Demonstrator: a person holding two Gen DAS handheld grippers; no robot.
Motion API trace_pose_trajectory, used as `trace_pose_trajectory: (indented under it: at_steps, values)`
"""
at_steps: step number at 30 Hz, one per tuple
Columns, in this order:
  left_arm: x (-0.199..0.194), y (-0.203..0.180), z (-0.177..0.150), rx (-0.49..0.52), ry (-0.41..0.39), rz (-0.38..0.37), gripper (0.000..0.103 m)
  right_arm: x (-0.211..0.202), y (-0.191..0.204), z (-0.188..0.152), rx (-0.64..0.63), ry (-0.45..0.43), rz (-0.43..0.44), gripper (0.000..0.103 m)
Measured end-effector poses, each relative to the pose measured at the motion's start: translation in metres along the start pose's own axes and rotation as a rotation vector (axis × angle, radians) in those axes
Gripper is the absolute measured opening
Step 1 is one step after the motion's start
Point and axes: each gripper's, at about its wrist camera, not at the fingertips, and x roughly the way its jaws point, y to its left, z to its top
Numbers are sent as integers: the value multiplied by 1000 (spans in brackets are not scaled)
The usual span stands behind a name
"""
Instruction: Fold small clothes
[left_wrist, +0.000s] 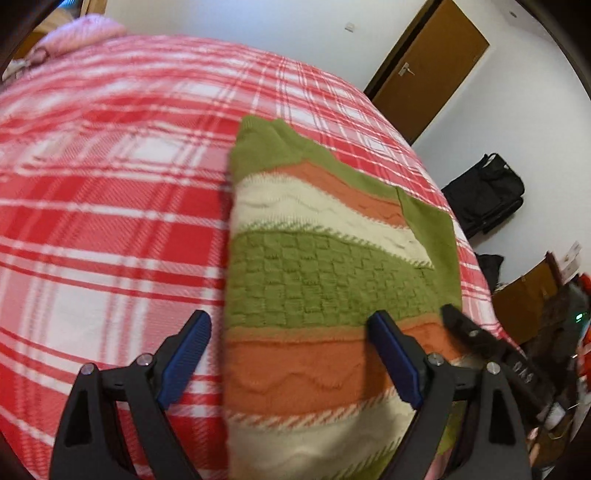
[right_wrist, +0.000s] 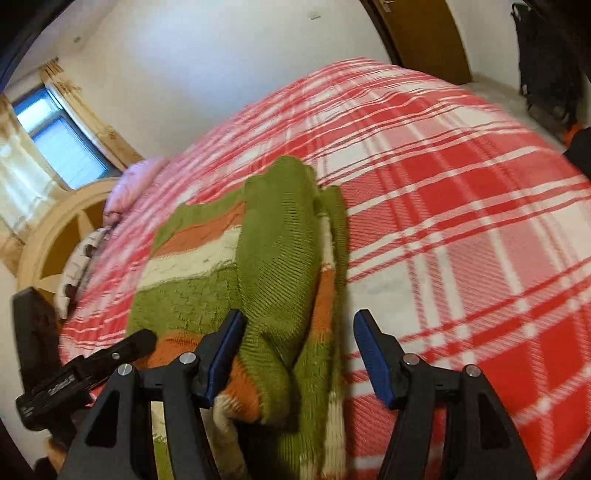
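Note:
A knitted sweater with green, orange and cream stripes lies folded on the red plaid bedspread. My left gripper hovers open and wide over its near left edge: one blue pad over the bedspread, the other over the orange stripe. In the right wrist view the sweater has a green sleeve folded over its right side. My right gripper is open above that sleeve's near end, its right pad over the bedspread. Each view shows a black finger of the other gripper at its edge.
A pink pillow and a wooden headboard are at the bed's far end, under a window. A brown door, a black bag and clutter on a low wooden unit stand beyond the bed's right side.

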Motion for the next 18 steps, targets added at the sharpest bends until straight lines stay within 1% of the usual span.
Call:
trace_pose_trajectory:
  at_steps: [2, 5, 8, 11, 12, 13, 14, 15, 16, 18]
  values:
    - [4, 3, 0, -25, -1, -21, 92, 2, -6, 0, 3, -2, 47, 63]
    - [6, -1, -1, 3, -16, -23, 92, 5, -3, 1, -39, 10, 69, 63]
    - [10, -6, -1, 20, -28, -20, 93, 12, 8, 2, -110, 35, 49, 64]
    - [16, -17, 0, 69, -29, 15, 89, 19, 16, 4, -167, 59, 7, 63]
    - [16, -17, 1, 70, -29, 23, 88, 19, 17, 4, -168, 60, 4, 60]
    - [16, -17, 2, 65, -28, 29, 87, 18, 16, 4, -165, 59, 8, 53]
    - [17, -17, 3, 60, -28, 31, 84, 18, 17, 3, -161, 56, 18, 49]
    - [17, -17, 4, 57, -27, 34, 82, 17, 18, 2, -158, 53, 26, 43]
    - [17, -18, 5, 55, -26, 39, 80, 16, 19, 0, -153, 45, 23, 40]
    - [17, -19, 6, 65, -29, 48, 73, 15, 25, -3, -168, 26, -4, 37]
